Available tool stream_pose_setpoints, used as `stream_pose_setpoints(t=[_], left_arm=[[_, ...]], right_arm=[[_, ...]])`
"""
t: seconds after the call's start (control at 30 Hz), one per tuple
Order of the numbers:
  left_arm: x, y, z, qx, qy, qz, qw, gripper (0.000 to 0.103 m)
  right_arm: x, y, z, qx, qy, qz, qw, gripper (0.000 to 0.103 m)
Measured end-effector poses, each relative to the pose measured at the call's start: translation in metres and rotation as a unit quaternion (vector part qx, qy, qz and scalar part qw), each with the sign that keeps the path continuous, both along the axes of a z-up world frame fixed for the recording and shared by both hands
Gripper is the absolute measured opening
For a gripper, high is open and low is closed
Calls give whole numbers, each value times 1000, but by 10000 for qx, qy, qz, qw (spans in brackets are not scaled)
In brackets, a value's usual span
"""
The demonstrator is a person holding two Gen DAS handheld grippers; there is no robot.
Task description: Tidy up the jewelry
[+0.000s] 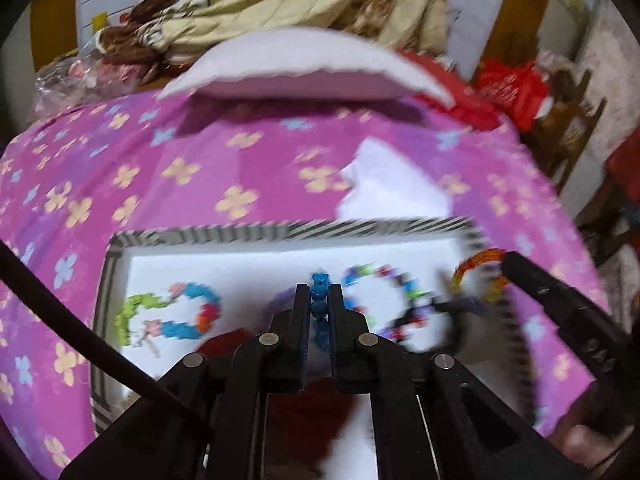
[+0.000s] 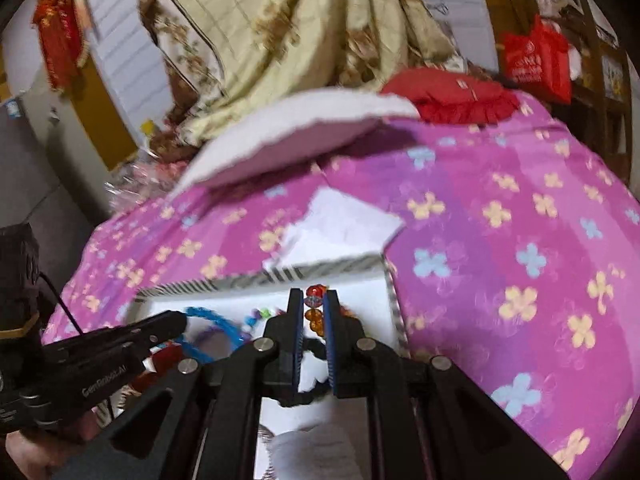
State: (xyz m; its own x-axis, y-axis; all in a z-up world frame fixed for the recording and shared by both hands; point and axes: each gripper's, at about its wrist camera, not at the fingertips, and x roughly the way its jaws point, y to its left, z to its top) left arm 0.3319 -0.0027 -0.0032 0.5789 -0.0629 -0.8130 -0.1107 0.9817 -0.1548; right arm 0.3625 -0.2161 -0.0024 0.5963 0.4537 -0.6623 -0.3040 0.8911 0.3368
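While both views are blurred, the step in hand reads as lifting bracelets from the striped box (image 1: 280,231). The left gripper (image 1: 319,292) is clamped on a blue bracelet (image 1: 319,280) above the box; the right gripper (image 2: 313,300) is clamped on an orange bracelet (image 2: 314,314) near the box's right wall. Next, each likely needs setting down apart, clear of the other bracelets.
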Motion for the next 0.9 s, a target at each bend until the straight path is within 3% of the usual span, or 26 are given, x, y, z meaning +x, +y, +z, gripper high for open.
stream_pose_setpoints(t=[0.23,0.37,0.5,0.6,0.73,0.8,0.9], left_arm=[[-9,20,-10,193,55,260,9995,6],[-13,32,-8,118,135,477,9987,20],[-29,41,5,57,17,576,9983,23],[-55,44,21,76,-189,642,9977,24],[-114,43,45,114,-503,704,9962,38],[-139,40,51,203,-570,708,9957,44],[-188,30,59,310,-667,694,9949,45]], right_arm=[[0,22,-13,-12,176,289,9994,10],[-5,23,-14,94,213,265,9994,33],[-21,10,1,206,58,166,9996,33],[-47,-4,19,175,-163,82,9997,33],[-105,-17,43,-56,-619,116,9980,36],[-137,-21,50,-169,-888,218,9957,47],[-192,-31,50,-301,-1343,318,9900,55]])
